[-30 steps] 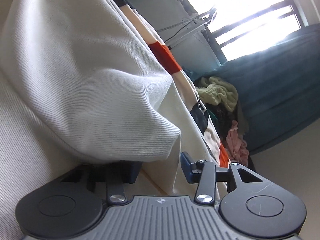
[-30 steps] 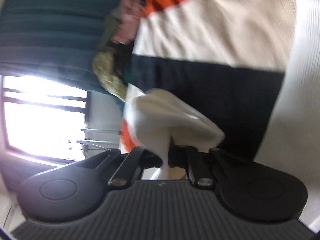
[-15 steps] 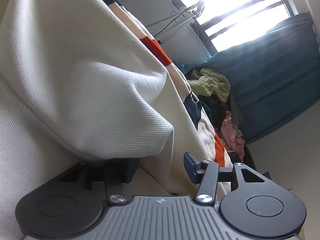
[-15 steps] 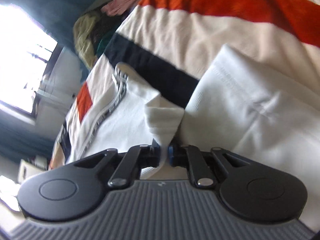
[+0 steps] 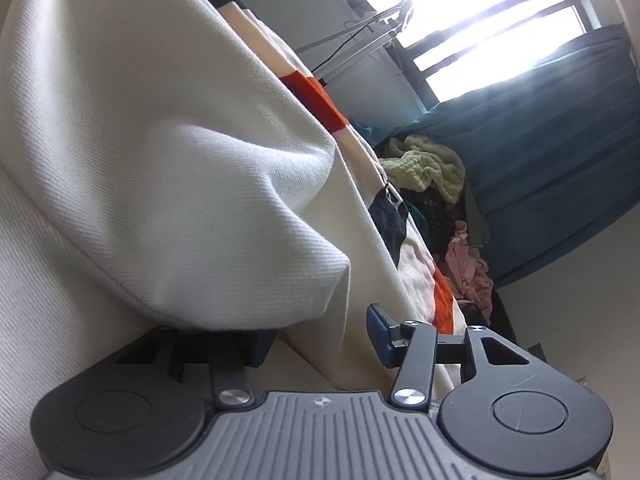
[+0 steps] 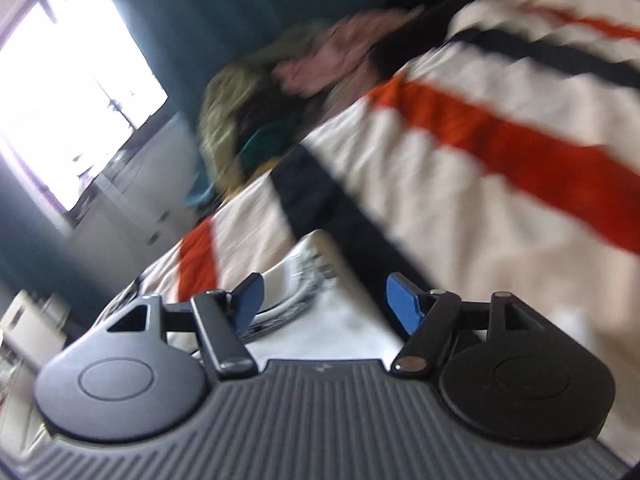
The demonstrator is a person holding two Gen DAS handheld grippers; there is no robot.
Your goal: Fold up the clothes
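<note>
A white ribbed garment (image 5: 168, 168) fills the left wrist view, a fold of it draped over the left finger of my left gripper (image 5: 320, 338). That gripper's jaws stand wide apart with cloth between and over them. In the right wrist view my right gripper (image 6: 324, 306) is open and empty, just above the white garment (image 6: 320, 312), which lies on the striped bedspread (image 6: 500, 148). The view is motion-blurred.
A heap of clothes, pale green (image 5: 428, 168) and pink (image 5: 468, 268), lies at the far end of the bed; it also shows in the right wrist view (image 6: 288, 92). A teal curtain (image 5: 560, 140) and bright window (image 5: 480, 12) are behind. A white cabinet (image 6: 132, 200) stands beside the bed.
My right gripper was shut on a white fold; it has opened, let the fold drop onto the bed and pulled back. My left gripper has stayed open under the cloth.
</note>
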